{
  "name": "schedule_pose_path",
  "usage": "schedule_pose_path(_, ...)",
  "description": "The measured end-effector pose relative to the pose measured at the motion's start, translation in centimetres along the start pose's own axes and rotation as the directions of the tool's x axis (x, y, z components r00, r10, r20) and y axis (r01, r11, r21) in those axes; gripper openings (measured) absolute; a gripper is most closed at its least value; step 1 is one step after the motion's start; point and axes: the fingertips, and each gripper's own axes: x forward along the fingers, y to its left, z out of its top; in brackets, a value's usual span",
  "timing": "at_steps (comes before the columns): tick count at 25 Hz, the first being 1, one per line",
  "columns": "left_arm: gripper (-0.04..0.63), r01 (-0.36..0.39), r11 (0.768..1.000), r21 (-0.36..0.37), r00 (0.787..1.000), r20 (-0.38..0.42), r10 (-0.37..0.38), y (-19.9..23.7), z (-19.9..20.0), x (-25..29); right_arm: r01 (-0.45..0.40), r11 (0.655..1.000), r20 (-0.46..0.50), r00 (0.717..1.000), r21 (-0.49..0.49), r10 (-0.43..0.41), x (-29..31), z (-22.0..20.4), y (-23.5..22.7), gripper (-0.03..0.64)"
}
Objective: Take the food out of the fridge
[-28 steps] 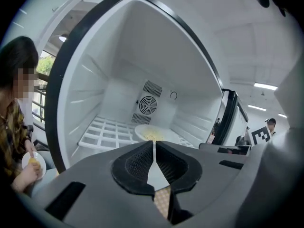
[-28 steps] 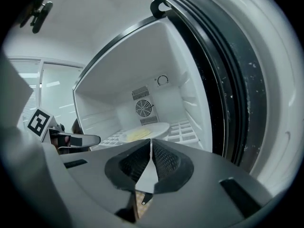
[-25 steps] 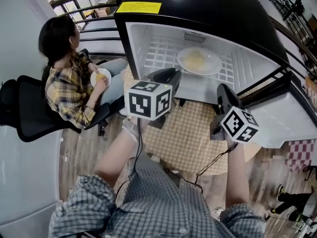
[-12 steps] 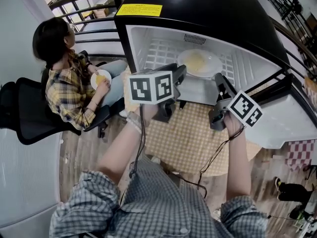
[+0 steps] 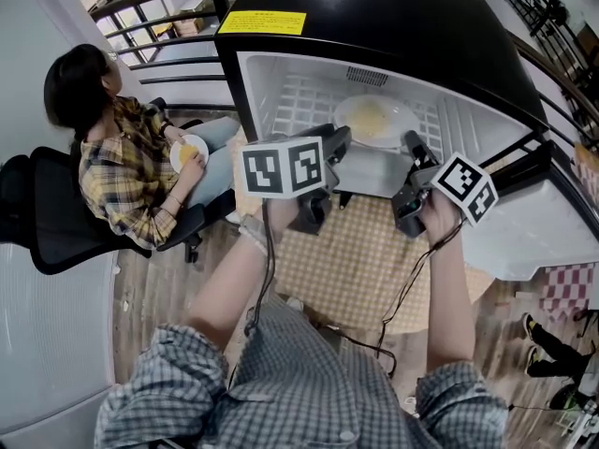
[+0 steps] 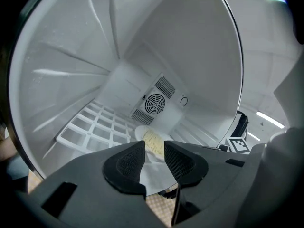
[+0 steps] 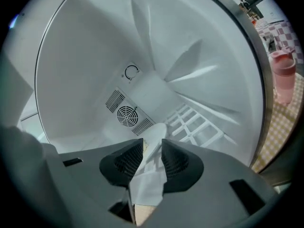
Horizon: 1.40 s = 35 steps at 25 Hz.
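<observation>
The little black-topped fridge (image 5: 374, 26) stands with its door (image 5: 547, 227) swung wide to its right. The food (image 5: 372, 112), a yellowish heap on a white plate (image 5: 402, 125), sits inside on the fridge's wire shelf (image 5: 298, 96), towards the back wall and below the round fan grille (image 6: 155, 102). Both tools are at the fridge's mouth, pointed in. The left gripper (image 6: 154, 152) has just been opening its jaws; they stand apart with nothing caught between them (the plate only shows through the gap, further in). The right gripper (image 7: 152, 150), on the door side of the fridge, has its jaws parted too, a modest gap, gripping nothing. Neither touches the plate. Below the fridge's open front lies a checked cloth (image 5: 356, 260). Off to the fridge's left a person in a plaid shirt (image 5: 126, 181) sits in a black chair (image 5: 47, 218), holding a small dish (image 5: 190, 148).
</observation>
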Motion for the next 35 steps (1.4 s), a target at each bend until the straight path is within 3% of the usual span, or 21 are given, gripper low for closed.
schedule_pose_path(5,0.130,0.017,0.999,-0.050,1.000,0.021,-0.016,-0.2,0.1,-0.5,0.040,0.999,0.030,0.999,0.025,-0.041,-0.3,-0.1,-0.7,0.038)
schedule_pose_path(15,0.137,0.034,0.993,-0.117,0.999,0.017,-0.032,0.3,-1.2,-0.4,-0.039,0.997,-0.010,0.999,0.068,0.040,-1.0,-2.6,1.0,0.031)
schedule_pose_path(20,0.137,0.030,0.991,-0.128,0.999,0.019,-0.028,0.6,-1.3,-0.6,-0.116,0.975,0.008,0.993,0.190,0.116,-1.2,-3.6,2.7,0.031)
schedule_pose_path(24,0.137,0.027,0.992,-0.126,1.000,0.017,-0.025,0.6,-1.4,-0.6,-0.109,0.965,0.020,0.994,0.238,0.108,-0.8,-3.6,2.4,0.037)
schedule_pose_path(30,0.137,0.049,0.986,-0.161,0.999,0.029,-0.045,0.3,-1.5,-0.6,-0.106,0.962,0.024,0.994,0.252,0.103,-0.2,-3.5,2.2,0.037)
schedule_pose_path(35,0.141,0.055,0.983,-0.177,0.998,0.043,-0.048,0.3,-1.1,-0.5,-0.075,0.977,0.016,0.997,0.200,0.073,-0.6,-3.6,2.0,0.040)
